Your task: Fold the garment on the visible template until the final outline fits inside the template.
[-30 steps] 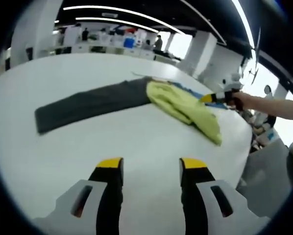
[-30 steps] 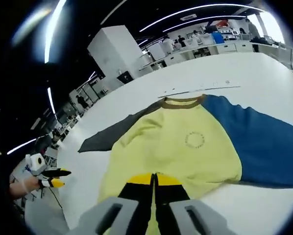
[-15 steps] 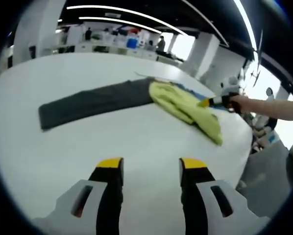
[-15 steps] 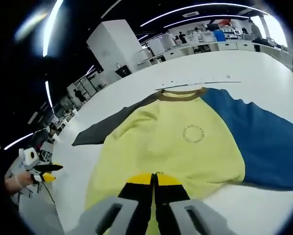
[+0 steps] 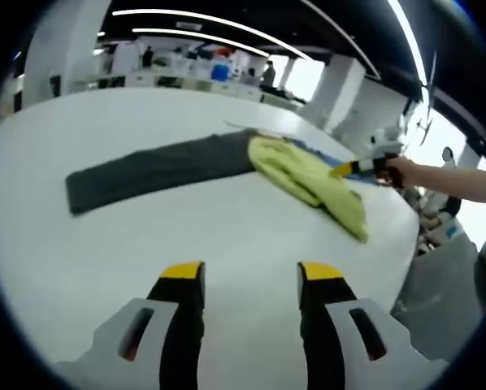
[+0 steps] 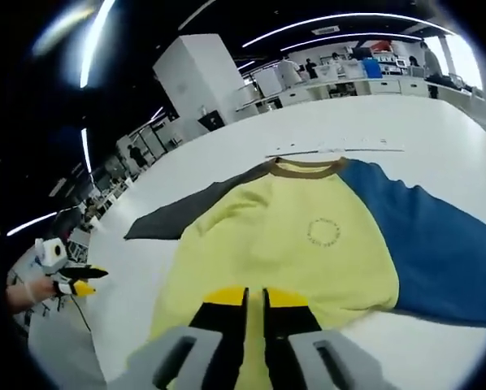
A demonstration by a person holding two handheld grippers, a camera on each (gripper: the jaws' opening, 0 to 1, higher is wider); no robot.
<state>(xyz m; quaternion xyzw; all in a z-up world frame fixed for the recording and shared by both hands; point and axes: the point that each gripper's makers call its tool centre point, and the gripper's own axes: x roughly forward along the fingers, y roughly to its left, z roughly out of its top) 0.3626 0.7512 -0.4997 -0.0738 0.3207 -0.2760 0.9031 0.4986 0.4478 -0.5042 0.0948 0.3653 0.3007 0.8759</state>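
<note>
The garment (image 6: 308,236), a sweatshirt with a yellow body, one grey sleeve and one blue sleeve, lies spread on the white table (image 5: 227,236), its brown collar away from the right gripper's camera. The right gripper (image 6: 255,305) sits at the yellow hem with its jaws now a narrow slit apart, yellow cloth showing in the gap, where half a second ago they were pressed together on that hem; whether they still pinch the cloth cannot be told. In the left gripper view this same gripper (image 5: 346,166) shows at the far side of the yellow body, held by a person's hand (image 5: 393,169), much where it was a second ago. The left gripper (image 5: 251,280) hovers over bare table well short of the garment, jaws wide apart and holding nothing, as in the earlier frames; the grey sleeve (image 5: 154,169) stretches toward its side. In the right gripper view the left gripper (image 6: 80,280) shows at the table's edge, beyond the grey sleeve's end.
</note>
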